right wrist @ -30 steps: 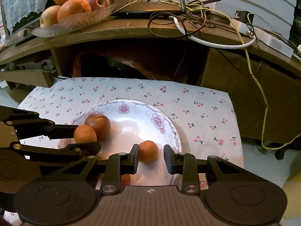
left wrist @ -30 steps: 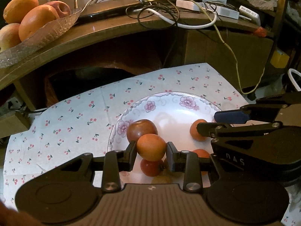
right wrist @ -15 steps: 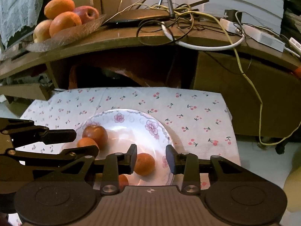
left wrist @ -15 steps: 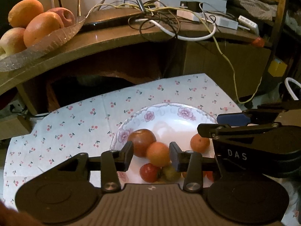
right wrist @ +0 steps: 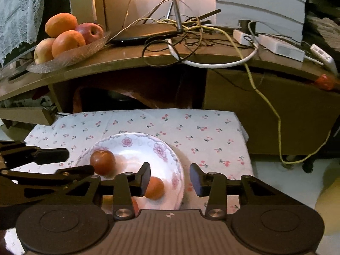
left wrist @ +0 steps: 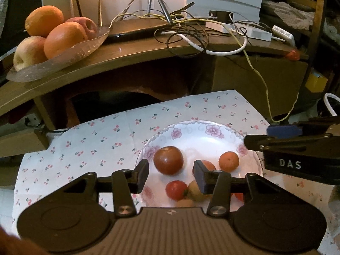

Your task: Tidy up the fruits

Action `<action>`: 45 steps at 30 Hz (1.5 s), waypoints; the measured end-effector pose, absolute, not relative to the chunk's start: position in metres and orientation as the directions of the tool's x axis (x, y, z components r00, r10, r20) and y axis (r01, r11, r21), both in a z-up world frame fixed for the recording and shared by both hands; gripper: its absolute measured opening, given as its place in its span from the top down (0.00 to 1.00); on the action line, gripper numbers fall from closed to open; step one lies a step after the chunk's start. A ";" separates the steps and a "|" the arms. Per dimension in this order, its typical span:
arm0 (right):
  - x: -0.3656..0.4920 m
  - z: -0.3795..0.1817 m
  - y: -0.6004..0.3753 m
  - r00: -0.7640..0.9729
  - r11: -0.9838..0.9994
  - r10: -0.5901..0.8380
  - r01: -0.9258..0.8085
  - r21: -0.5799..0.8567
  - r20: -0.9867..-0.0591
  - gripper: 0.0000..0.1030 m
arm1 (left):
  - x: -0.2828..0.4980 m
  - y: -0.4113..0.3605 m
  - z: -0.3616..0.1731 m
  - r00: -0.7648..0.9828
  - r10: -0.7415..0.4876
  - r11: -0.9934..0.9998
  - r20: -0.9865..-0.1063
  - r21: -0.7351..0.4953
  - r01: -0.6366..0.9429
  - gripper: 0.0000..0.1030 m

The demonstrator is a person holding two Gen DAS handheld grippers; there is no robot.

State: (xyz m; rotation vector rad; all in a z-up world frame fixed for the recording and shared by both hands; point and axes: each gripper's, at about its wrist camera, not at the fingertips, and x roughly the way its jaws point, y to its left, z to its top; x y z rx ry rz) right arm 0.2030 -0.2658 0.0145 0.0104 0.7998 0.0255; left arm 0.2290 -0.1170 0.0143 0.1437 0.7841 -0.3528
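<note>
A flowered white plate (left wrist: 191, 137) lies on a cherry-print cloth (left wrist: 102, 140). On it are a dark red apple (left wrist: 168, 160), two small oranges (left wrist: 228, 161), a red tomato (left wrist: 176, 189) and a pale fruit (left wrist: 194, 192). My left gripper (left wrist: 171, 175) is open and empty above the plate's near side. My right gripper (right wrist: 170, 178) is open and empty over the plate's right rim (right wrist: 178, 170), with a small orange (right wrist: 154, 188) by its left finger. The apple (right wrist: 102, 162) also shows there.
A glass dish (left wrist: 63, 57) with oranges and apples stands on the wooden shelf (left wrist: 148, 51) behind, beside tangled cables (left wrist: 191, 34) and a white power strip (right wrist: 280, 46). A dark gap lies under the shelf. A red item (right wrist: 324, 82) sits at the shelf's right end.
My left gripper has opened and let go of the small orange, which now lies on the plate. Both grippers have lifted and drawn back; the right one has opened wider.
</note>
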 end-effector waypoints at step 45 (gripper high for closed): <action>0.061 0.026 -0.230 0.687 1.000 -0.001 0.001 -0.001 -0.726 0.43 | 0.104 -0.080 0.007 0.699 -0.104 0.978 -0.708 0.057 0.203 0.00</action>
